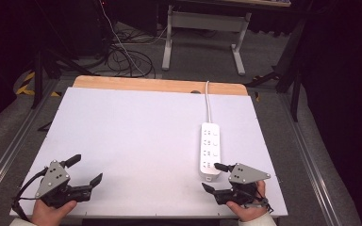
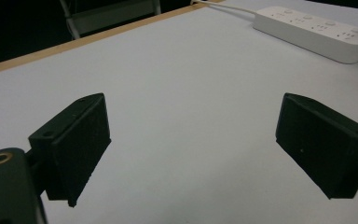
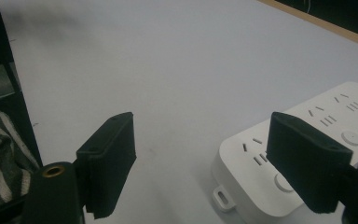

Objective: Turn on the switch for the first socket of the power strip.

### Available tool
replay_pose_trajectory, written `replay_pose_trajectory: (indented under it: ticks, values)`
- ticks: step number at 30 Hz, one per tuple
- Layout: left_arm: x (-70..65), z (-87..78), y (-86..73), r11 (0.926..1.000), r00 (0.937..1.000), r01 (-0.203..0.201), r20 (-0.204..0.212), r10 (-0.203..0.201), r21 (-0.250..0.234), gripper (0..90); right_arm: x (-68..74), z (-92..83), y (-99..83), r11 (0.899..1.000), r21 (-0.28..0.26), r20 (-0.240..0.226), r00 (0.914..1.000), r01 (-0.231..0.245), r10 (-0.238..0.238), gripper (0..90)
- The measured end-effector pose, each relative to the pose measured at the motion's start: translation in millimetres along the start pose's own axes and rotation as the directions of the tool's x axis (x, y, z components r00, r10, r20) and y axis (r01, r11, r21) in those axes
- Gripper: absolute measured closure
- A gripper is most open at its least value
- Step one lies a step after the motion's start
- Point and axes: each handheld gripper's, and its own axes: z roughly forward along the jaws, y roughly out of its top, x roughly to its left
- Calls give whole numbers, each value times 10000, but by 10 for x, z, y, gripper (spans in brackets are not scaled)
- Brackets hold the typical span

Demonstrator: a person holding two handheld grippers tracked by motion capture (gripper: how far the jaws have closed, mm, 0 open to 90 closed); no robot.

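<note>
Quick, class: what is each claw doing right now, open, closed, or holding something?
Left claw: open, holding nothing, over the bare table.
Right claw: open, holding nothing, beside the near end of the power strip.

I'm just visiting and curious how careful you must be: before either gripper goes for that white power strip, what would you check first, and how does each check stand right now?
1. Left gripper open and holding nothing: ok.
2. Right gripper open and holding nothing: ok.
3. Power strip lying flat on the table, nothing on top of it: ok.
4. Path from the right gripper to the strip's near end is free: ok; one jaw already sits beside it.
5. All sockets free of plugs: ok.
6. Cord plugged in at its far end: cannot tell; it runs off the table's back edge.
</note>
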Motion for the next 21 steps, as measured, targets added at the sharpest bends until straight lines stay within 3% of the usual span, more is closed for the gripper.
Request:
replay_pose_trajectory:
  ticks: [3, 21]
  values:
    - [-2, -7, 0, 9999, 9996, -152, -225, 151, -23, 107, 3, 0, -1, 10000, -21, -23, 10000, 7, -7, 245]
    - [-10, -20, 0, 9999, 9996, -90, -254, 88, -94, 108, 1, -3, 16, 10000, 2, -11, 10000, 42, -42, 248]
